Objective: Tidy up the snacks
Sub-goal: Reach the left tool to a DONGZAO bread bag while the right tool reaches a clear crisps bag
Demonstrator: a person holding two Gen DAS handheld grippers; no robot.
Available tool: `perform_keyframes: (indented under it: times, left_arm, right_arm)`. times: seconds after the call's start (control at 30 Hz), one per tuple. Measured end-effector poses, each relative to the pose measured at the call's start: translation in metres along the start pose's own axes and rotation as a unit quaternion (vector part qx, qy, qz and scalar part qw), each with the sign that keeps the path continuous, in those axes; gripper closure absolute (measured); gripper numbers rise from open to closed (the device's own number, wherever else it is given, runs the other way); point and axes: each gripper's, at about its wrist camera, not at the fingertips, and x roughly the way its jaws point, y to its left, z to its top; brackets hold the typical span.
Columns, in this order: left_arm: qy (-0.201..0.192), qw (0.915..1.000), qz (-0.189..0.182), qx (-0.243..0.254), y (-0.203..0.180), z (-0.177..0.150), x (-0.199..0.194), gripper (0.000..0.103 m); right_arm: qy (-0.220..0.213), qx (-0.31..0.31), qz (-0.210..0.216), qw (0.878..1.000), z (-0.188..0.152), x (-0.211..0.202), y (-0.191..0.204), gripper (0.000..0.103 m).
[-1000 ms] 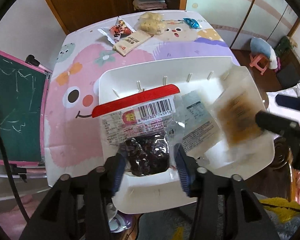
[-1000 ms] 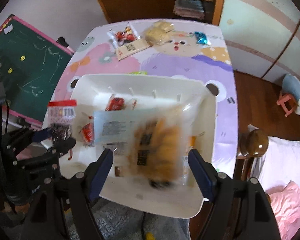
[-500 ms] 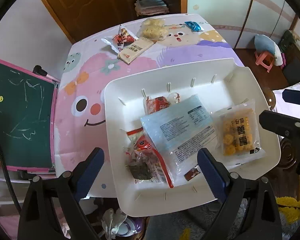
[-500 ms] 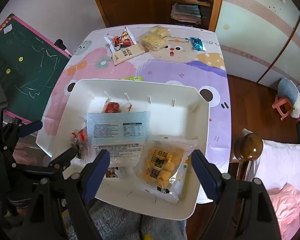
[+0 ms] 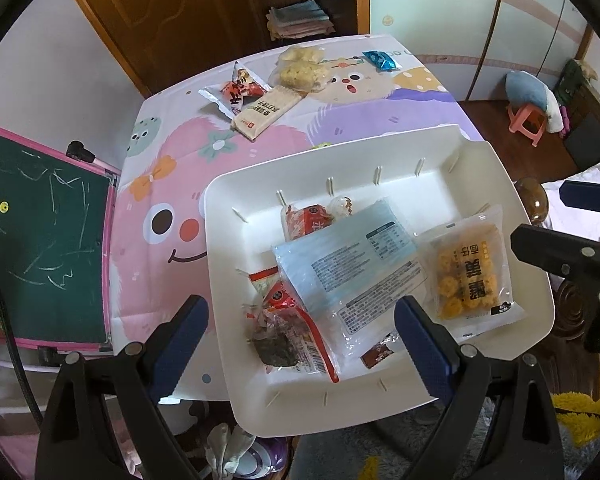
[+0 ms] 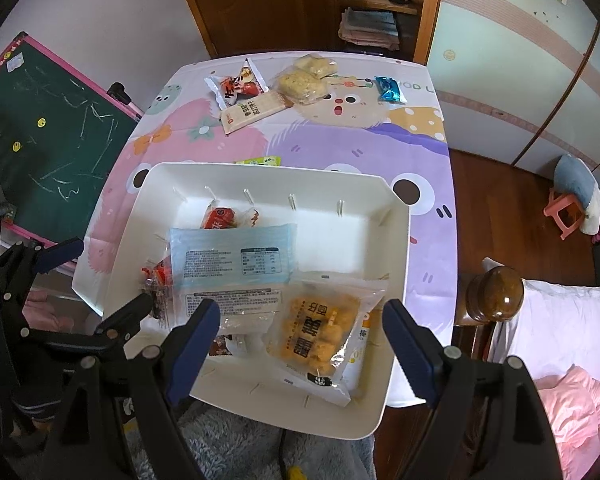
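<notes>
Both grippers are hovering wide open and empty over the white tray [image 5: 236,200]. The loose snacks — the cream biscuit bar [image 5: 266,110] lying diagonally among them — are waiting at the table's far end, well beyond the left gripper [image 5: 300,336] and right gripper [image 6: 300,348], the left perhaps nearer. Only the right wrist view is showing a green packet [image 6: 260,161] just behind the tray.

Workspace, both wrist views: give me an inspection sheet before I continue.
Surface: cartoon-print tablecloth on the table.
Job's things: white plastic tray holding a yellow puff-snack bag, a pale blue flat packet and small red packets; a beige biscuit bar, rice-cake packs and a blue candy outside on the cloth.
Clutter: nothing seen.
Grippers: left gripper and right gripper open, empty, above the tray.
Cables: black cable, left edge.
Surroundings: green chalkboard, wooden door, pink stool.
</notes>
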Motion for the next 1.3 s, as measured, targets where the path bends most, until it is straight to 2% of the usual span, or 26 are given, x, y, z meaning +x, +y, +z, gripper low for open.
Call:
perform_keyframes:
  times: [0.5,0.77,0.93,1.13,1.3]
  left_arm:
    - [0.011,0.9999,0.0,-0.004,0.004,0.008,0.008,0.009]
    - [0.0,0.9999,0.009,-0.008,0.017,0.033,0.011,0.009]
    - [-0.026,0.9993,0.027,0.001,0.036,0.066,0.008,0.009]
    - [-0.063,0.997,0.042,0.015,0.07,0.128,0.006,0.009]
    - [-0.057,0.9962,0.04,0.052,0.09,0.178,0.026,0.009]
  right_arm:
    - [0.011,-0.001,0.005,1.0,0.01,0.008,0.001,0.019]
    - [0.006,-0.002,0.009,1.0,0.029,0.014,-0.003,0.019]
    - [-0.013,-0.005,0.013,1.0,0.063,0.006,-0.006,0.019]
    - [-0.052,-0.008,0.011,0.999,0.127,-0.007,-0.015,0.019]
    - [-0.089,-0.022,0.012,0.996,0.19,-0.011,-0.018,0.019]
